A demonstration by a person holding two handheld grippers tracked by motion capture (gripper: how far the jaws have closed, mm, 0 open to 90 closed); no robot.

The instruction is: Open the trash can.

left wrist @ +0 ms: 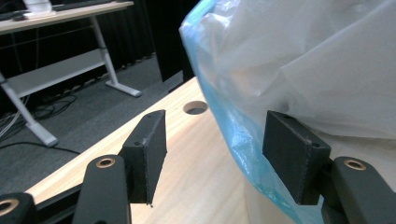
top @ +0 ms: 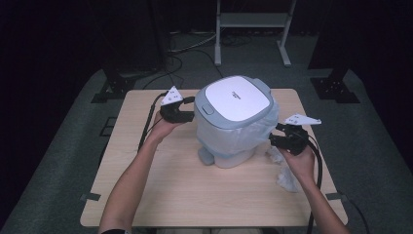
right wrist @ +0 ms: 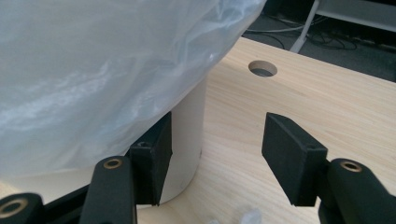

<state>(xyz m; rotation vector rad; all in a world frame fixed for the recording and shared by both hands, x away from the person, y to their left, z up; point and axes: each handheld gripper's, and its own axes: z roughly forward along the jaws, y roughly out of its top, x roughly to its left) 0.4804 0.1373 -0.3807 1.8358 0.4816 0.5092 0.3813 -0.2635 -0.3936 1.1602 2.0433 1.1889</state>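
We are working both parted, empty tools, left tool (top: 187, 110) at nine o'clock, right tool (top: 280, 134) at four, beside the mid-surface bin (top: 234, 119); its bag (top: 258, 127) is hanging half-seated.

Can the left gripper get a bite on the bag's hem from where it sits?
Probably yes. The left gripper is open, and the blue-edged hem of the plastic bag over the bin already hangs between its pads, with bare tabletop behind and no obstruction.
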